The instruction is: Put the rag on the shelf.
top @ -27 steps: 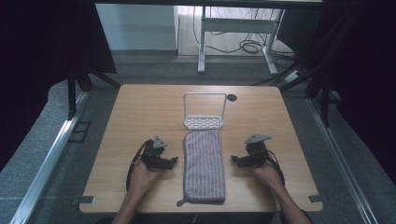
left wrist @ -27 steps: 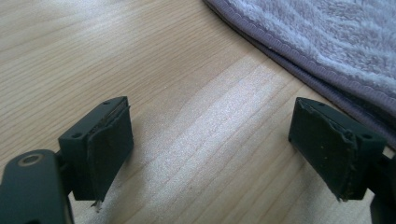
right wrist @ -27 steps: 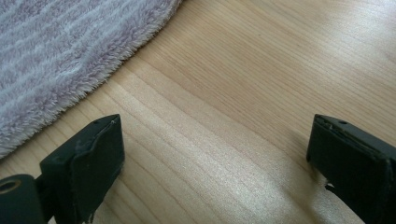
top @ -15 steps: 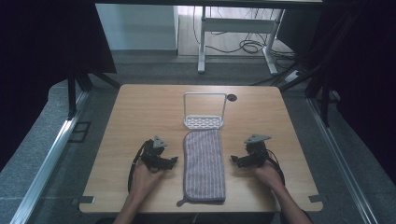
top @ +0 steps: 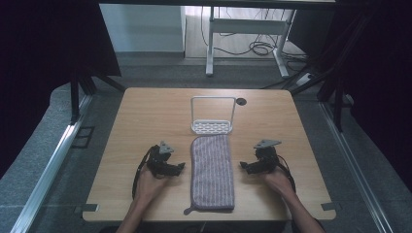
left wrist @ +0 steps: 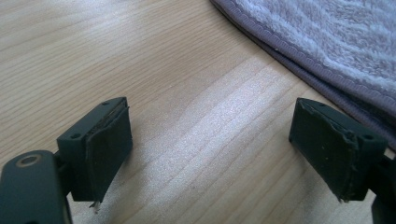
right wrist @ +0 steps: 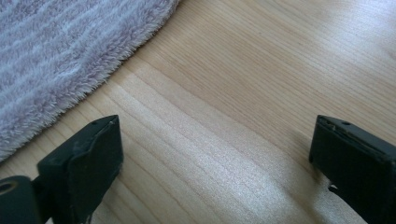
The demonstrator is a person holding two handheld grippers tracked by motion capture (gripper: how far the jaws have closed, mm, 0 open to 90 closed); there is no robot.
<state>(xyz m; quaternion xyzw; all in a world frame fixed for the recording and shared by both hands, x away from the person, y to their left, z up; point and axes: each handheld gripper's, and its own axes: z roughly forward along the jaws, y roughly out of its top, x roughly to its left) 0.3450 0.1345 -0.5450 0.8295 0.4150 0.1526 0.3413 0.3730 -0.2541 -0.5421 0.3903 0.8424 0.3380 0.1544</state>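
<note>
A purple striped towel (top: 213, 171) lies folded lengthwise in the middle of the wooden table (top: 145, 116), with a small loop at its near left corner. My left gripper (top: 180, 166) rests on the table just left of the towel, open, jaws pointing at it; the towel's hemmed edge (left wrist: 327, 56) lies just beyond the jaws. My right gripper (top: 243, 166) rests just right of the towel, open, with the fluffy towel edge (right wrist: 70, 51) ahead at the left. Bare wood lies between both pairs of jaws.
A white wire rack (top: 212, 115) with a perforated base stands upright just beyond the towel's far end. A dark round grommet (top: 241, 101) sits in the tabletop behind it. Dark stands and cables surround the table.
</note>
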